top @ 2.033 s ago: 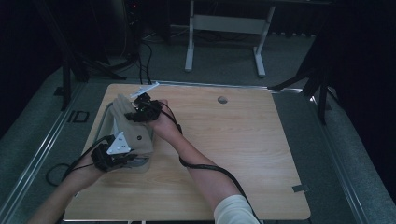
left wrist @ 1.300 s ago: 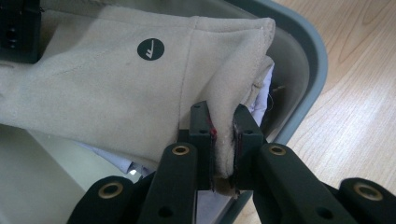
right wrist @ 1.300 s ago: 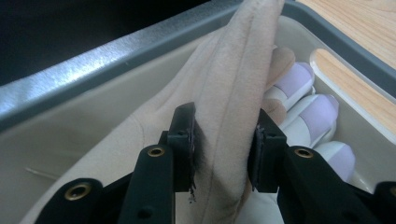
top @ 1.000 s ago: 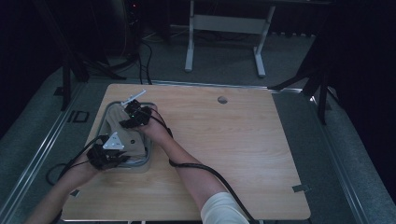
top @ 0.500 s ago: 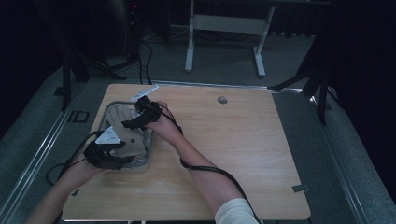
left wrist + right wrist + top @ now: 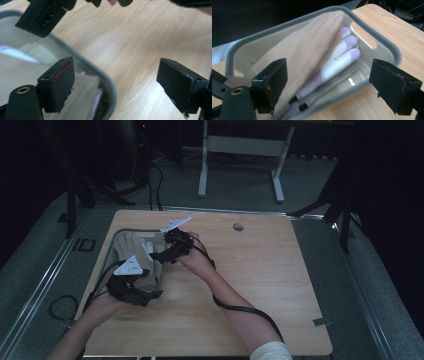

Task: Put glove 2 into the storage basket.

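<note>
At the table's (image 6: pixel 260 285) nine o'clock side, a grey-rimmed bin (image 6: pixel 387 45) of folded cloths (image 6: pixel 307 52) is straddled by the released left gripper (image 6: pixel 115 82) and right gripper (image 6: pixel 327 82), so closing on a cloth or the rim is judged next.

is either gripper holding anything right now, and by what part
Nothing is held. The left gripper and the right gripper both have their jaws spread wide over the rim of the grey-rimmed bin.

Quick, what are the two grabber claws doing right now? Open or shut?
Left gripper: open, holding nothing, jaws astride the bin rim.
Right gripper: open, holding nothing, over the bin.
</note>
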`<state>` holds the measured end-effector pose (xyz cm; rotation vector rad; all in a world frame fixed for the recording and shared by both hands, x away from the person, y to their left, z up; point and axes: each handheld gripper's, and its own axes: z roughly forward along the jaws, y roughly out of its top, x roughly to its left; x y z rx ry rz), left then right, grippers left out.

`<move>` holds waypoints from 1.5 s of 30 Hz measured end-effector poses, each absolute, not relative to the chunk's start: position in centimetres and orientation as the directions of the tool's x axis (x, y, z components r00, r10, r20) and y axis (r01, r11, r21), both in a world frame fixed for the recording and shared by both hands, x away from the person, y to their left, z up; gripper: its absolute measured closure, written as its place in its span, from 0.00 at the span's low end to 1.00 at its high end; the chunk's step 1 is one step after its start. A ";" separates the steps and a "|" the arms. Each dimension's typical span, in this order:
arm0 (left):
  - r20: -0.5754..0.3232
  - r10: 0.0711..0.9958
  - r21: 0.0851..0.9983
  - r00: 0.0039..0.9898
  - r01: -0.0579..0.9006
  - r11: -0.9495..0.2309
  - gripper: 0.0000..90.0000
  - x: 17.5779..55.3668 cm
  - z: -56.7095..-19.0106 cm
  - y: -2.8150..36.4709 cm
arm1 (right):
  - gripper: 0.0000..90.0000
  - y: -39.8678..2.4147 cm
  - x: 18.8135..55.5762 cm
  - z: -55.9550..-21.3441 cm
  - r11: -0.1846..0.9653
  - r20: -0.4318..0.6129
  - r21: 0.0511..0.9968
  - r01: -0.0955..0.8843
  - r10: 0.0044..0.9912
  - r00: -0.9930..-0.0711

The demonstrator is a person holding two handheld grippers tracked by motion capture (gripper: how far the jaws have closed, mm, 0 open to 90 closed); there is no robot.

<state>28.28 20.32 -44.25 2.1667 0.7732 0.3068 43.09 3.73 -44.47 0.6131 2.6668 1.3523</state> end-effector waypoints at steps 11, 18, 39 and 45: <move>-0.040 0.573 0.783 0.819 0.382 -0.492 0.17 28.0 -45.4 16.8 | 0.17 -0.6 42.6 -45.1 0.525 0.082 0.790 0.317 0.422 -0.903; -0.054 0.538 0.800 0.841 0.359 -0.481 0.17 28.0 -46.8 14.2 | 0.17 -3.5 42.1 -46.3 0.524 0.082 0.785 0.331 0.441 -0.894; -0.084 0.497 0.794 0.864 0.359 -0.491 0.17 28.0 -50.3 10.8 | 0.17 -10.3 40.3 -50.9 0.536 0.095 0.756 0.375 0.477 -0.873; -0.087 0.475 0.786 0.875 0.354 -0.507 0.17 28.0 -51.6 9.7 | 0.17 -12.0 39.4 -52.3 0.530 0.111 0.754 0.389 0.481 -0.870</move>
